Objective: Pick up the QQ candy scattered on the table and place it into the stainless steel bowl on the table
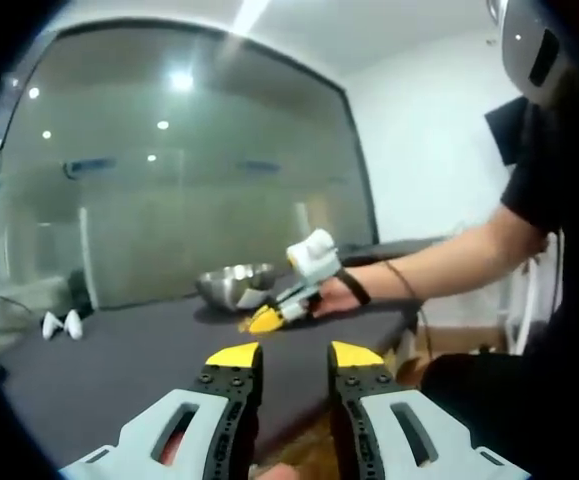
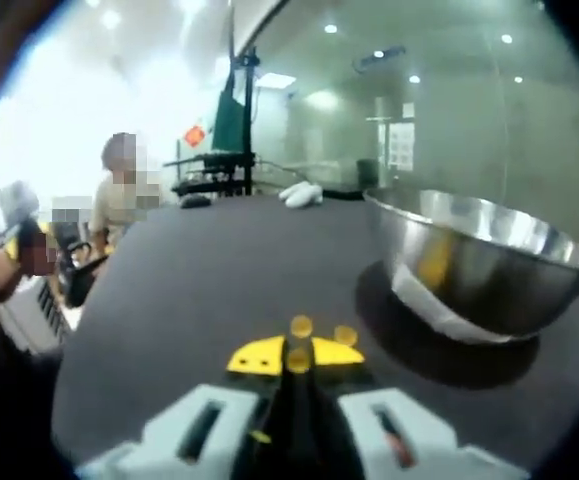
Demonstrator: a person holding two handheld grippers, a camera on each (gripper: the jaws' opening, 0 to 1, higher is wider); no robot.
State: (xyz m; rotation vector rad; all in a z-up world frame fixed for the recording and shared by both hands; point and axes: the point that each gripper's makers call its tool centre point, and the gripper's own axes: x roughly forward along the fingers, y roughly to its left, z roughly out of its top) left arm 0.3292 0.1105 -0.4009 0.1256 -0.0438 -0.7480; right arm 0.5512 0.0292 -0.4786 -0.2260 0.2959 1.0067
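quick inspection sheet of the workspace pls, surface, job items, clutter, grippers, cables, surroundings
surface: dark table, matte, bowl's shadow on it.
job's things: stainless steel bowl upright on the table; three yellow candies on the table at the right gripper's tips, one of them between the jaws.
clutter: white objects at the table's far end; what they are is too small to tell.
grippers: left gripper raised off the table, jaws open, nothing held; right gripper low at the table beside the bowl, jaws closed on a candy.
cables: nothing seen.
surroundings: glass partition, ceiling lights, seated people at the back.
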